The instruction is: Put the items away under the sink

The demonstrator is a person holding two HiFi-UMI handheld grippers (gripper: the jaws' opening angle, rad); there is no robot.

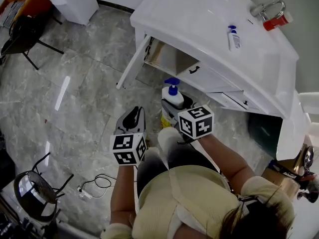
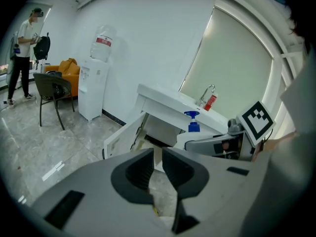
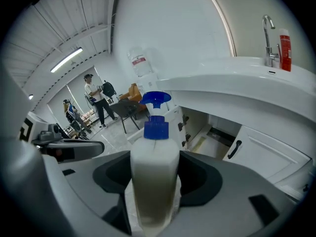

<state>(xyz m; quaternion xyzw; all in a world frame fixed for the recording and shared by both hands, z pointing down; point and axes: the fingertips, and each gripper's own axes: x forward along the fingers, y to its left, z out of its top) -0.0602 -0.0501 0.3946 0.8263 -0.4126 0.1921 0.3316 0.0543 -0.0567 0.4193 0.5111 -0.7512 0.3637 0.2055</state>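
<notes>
A white pump bottle [image 1: 173,95] with a blue pump head [image 3: 155,113] stands upright between the jaws of my right gripper [image 3: 155,177], which is shut on its body. It hangs above the floor in front of the white sink cabinet [image 1: 214,44]. The cabinet's left door [image 1: 132,64] is swung open and shows a bare shelf [image 1: 169,58] inside. My left gripper [image 1: 132,117] is lower and to the left over the floor; its jaws [image 2: 157,169] are shut with nothing between them. On the counter lie a small blue-capped tube [image 1: 233,37] and a red bottle [image 1: 275,22] by the faucet [image 1: 269,6].
Closed cabinet fronts with black handles [image 1: 193,69] sit right of the open door. A water dispenser [image 2: 94,85], a dark chair [image 2: 52,90] and a standing person [image 2: 22,53] are far left. A round stool [image 1: 35,193] and a cable [image 1: 94,183] lie on the marble floor.
</notes>
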